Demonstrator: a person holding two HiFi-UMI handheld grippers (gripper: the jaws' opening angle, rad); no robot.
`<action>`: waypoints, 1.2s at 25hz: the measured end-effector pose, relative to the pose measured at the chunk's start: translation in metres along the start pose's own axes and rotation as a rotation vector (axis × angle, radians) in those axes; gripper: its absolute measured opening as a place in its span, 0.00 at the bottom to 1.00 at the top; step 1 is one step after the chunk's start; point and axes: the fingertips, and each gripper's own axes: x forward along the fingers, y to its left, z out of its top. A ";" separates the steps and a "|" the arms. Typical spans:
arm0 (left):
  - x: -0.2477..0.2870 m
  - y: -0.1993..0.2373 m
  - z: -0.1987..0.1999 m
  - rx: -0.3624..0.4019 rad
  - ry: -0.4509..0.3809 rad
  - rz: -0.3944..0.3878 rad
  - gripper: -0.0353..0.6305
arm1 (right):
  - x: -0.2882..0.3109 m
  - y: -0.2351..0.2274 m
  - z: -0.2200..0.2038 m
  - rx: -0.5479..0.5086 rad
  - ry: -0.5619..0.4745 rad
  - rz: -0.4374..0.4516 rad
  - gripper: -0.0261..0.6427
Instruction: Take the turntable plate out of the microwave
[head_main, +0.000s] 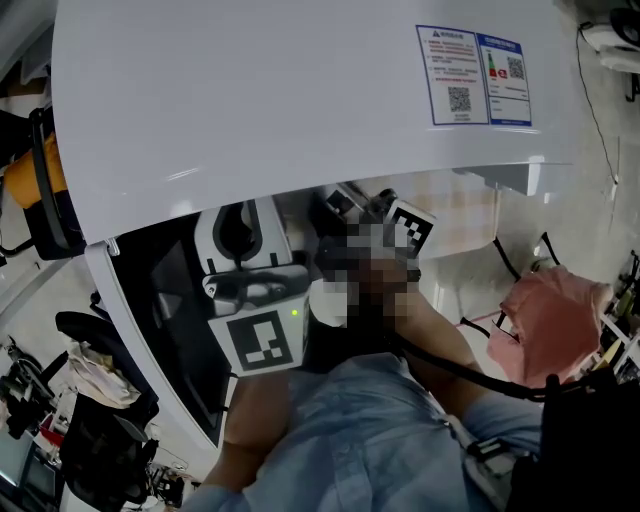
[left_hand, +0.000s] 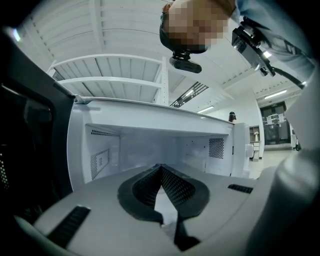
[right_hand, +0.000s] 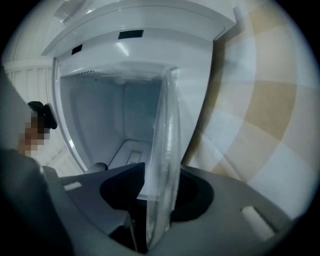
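Closest to the head camera is the person's blue shirt (head_main: 370, 440). Beyond it, both tongs reach toward the front of the microwave (head_main: 250, 100), whose door (head_main: 165, 300) hangs open on its left side. The right tongs (right_hand: 162, 170) stand wide apart with the rim of the glass plate (right_hand: 167, 120) running between the jaws. A gap shows on each side of the glass, so the pads do not seem to press on it. The plate reaches from the jaws into the microwave's opening, along one edge of it; how much of it is already past the front I cannot tell. The left tongs (left_hand: 161, 169) are closed tight on nothing and aimed into the microwave's bare-looking inside. By my reading the door is dealt with and the plate has been reached, but it is not out. It needs a firm grip and a pull clear of the microwave.
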 end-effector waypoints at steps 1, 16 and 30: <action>0.000 0.001 0.001 0.000 -0.001 0.002 0.06 | 0.001 -0.001 0.000 0.008 0.000 -0.001 0.26; -0.008 0.005 0.003 0.005 -0.004 0.011 0.06 | 0.000 -0.002 -0.001 0.080 -0.031 0.066 0.08; -0.027 0.003 0.001 0.001 -0.010 0.001 0.06 | -0.012 0.001 -0.009 0.081 -0.032 0.076 0.08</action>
